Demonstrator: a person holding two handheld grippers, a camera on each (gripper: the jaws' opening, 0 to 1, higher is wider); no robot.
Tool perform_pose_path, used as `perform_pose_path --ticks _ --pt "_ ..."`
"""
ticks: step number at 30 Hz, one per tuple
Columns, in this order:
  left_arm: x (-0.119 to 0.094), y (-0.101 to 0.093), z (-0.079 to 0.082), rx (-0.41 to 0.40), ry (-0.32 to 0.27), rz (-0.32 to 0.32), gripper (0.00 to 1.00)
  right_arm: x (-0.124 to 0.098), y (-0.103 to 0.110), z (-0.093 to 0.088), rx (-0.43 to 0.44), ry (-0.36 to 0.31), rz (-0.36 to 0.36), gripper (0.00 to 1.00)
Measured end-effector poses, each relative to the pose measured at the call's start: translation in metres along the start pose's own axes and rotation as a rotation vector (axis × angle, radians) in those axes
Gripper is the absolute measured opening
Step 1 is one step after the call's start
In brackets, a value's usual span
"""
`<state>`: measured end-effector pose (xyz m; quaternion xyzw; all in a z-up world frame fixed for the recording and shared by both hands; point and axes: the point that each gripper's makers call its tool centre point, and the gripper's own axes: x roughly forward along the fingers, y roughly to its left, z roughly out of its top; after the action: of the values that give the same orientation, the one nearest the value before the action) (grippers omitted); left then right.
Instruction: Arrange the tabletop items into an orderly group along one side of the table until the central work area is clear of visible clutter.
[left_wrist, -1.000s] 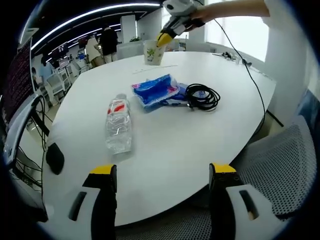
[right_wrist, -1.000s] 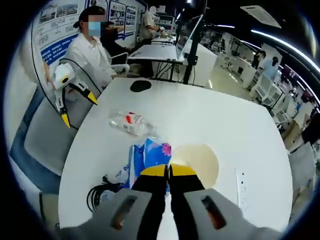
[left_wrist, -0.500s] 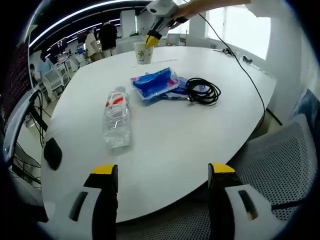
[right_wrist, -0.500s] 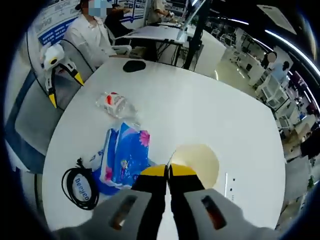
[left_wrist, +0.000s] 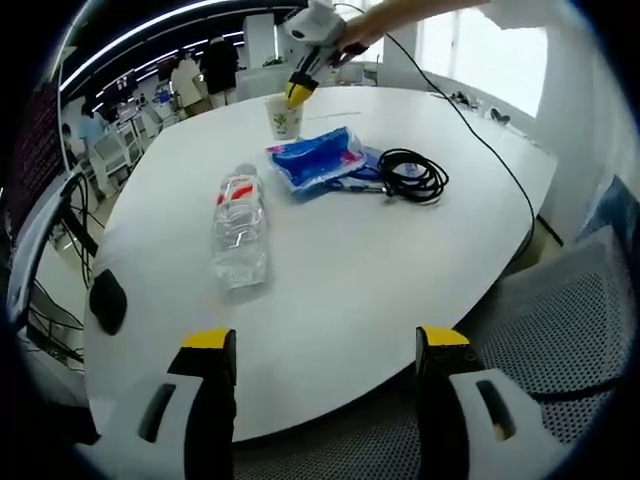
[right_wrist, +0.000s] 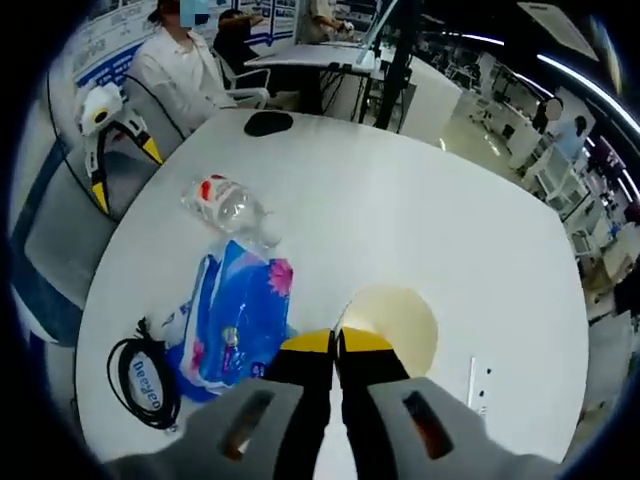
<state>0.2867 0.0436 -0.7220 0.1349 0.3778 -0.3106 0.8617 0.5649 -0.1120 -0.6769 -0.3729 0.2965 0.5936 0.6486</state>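
Paper cup (right_wrist: 392, 318) is pinched at its rim by the right tongs (right_wrist: 336, 345), just beside the blue tissue pack (right_wrist: 236, 318). I think a thin rim may slip or crumple. Left tongs (left_wrist: 324, 352) stand apart, holding nothing.

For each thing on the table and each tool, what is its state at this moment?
Left tool: open, holding nothing.
Right tool: shut on the paper cup's rim.
Paper cup: upright, open top, looks empty.
Water bottle: lying on its side.
Blue tissue pack: lying flat beside the cable.
Black cable: coiled.
Black mouse: resting near the table edge.
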Motion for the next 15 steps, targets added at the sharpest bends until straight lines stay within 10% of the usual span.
perform_pose_path --ticks 15 --pt "-0.001 0.003 -0.001 0.009 0.002 0.011 0.74 0.013 0.011 -0.005 -0.025 0.041 0.039 0.00"
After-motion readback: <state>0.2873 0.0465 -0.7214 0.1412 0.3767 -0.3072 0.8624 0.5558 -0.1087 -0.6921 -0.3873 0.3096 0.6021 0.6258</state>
